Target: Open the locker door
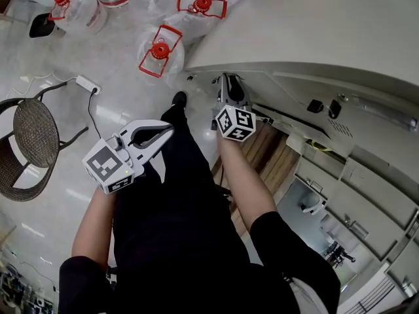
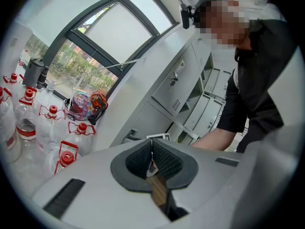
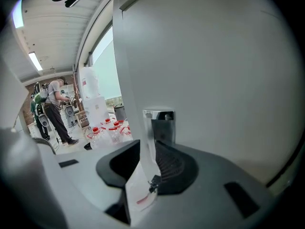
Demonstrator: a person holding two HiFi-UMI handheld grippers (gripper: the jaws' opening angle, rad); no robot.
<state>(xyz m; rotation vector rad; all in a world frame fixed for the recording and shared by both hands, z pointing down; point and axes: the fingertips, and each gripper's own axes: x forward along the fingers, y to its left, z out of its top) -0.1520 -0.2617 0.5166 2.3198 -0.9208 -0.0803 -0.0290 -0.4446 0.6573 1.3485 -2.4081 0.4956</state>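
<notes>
Right gripper [image 3: 147, 149] clamped on smooth grey locker door [image 3: 214, 70] edge, left gripper [image 2: 151, 147] closed, empty

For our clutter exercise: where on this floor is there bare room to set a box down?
Bare floor lies between chair and leg, nearer than the bottles. Crowded by the bottles; lockers, right tool on a door, fill the right.

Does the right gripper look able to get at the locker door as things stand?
Yes, it seems so: the right gripper has its jaws closed on the edge of the door, beside the metal handle, with nothing in the way.
</notes>
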